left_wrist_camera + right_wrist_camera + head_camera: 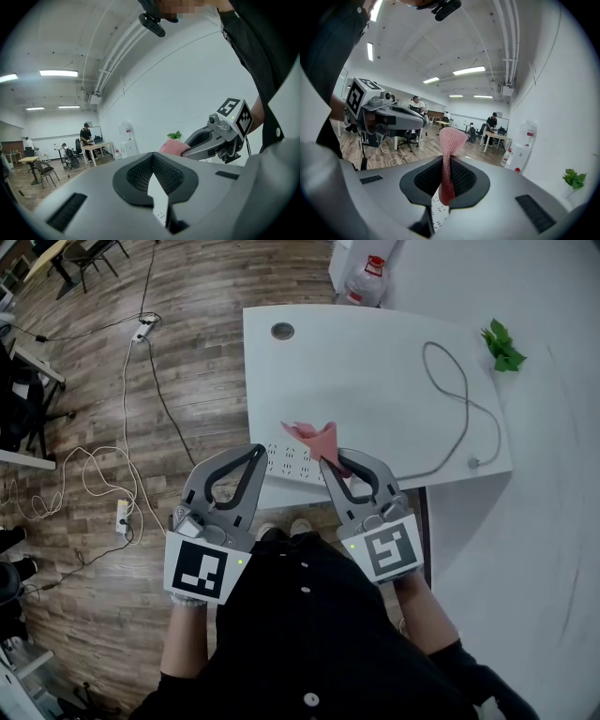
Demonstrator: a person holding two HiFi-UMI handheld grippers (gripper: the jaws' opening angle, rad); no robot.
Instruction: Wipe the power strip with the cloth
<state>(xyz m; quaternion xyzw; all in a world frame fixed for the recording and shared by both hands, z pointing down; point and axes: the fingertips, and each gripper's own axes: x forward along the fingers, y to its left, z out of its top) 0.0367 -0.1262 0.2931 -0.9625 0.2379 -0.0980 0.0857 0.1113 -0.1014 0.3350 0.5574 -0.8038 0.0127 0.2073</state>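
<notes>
Pink cloth (314,435) is pinched in the right tongs (328,463), whose jaws are closed on its lower part. Its loose end flares above the tips, directly over the power strip (292,463).

Only the middle of the power strip is seen in the head view. It lies along the near edge of the white worktop (375,352), with its right end covered by the right tongs and the cloth. Its left end is overlapped by the tip of the left tongs (255,452), and whether that tip touches the strip cannot be made out.

The left tongs are closed tip to tip, with nothing gripped. Through the loop of their jaws in the left gripper view only a white sliver with faint marks is seen, too little to be identified.

Beyond the power strip a grey cable (450,390) is looped across the worktop, and a round grommet (282,331) is set near the far left corner. Far right of the strip, past the worktop's edge, a green sprig (503,345) is seen. Left of the strip, cords (94,470) are trailed over the wooden floor (187,352).
</notes>
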